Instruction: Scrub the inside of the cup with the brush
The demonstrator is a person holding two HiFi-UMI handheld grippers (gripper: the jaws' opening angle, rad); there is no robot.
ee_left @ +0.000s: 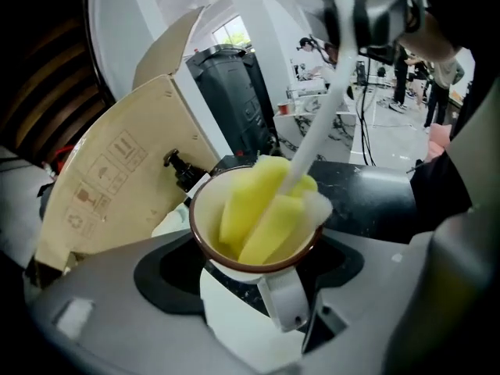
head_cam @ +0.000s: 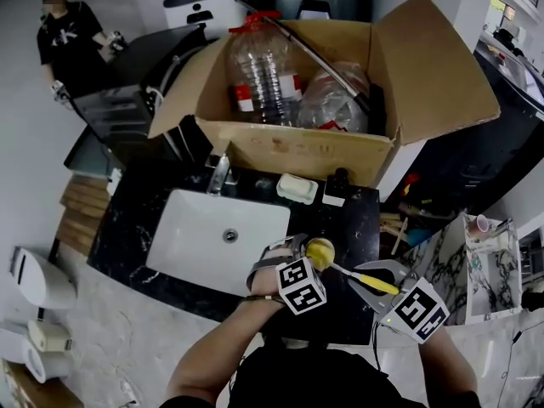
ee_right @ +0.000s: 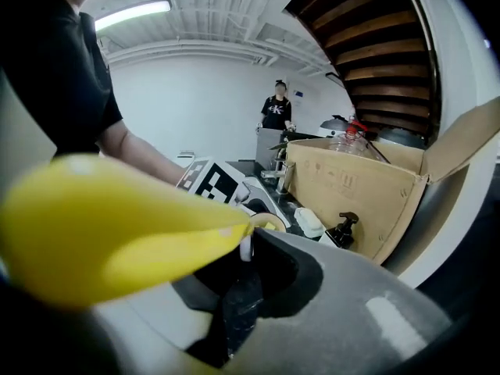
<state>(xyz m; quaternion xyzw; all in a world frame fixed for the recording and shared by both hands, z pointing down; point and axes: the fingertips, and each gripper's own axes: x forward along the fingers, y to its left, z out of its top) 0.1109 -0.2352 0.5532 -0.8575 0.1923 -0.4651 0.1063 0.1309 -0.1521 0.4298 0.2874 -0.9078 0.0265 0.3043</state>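
Head view: a smooth white rectangular sink (head_cam: 204, 238) lies at nine o'clock of the left gripper (head_cam: 304, 249). Its jaws clamp a round white enamel cup (ee_left: 209, 213) with a brown rim, above the speckled black counter (head_cam: 136, 228). Soft yellow sponge strips of the brush (ee_left: 262, 209) fill the cup. At four o'clock, the right gripper (head_cam: 371, 280) pinches the brush's glossy yellow handle tight.
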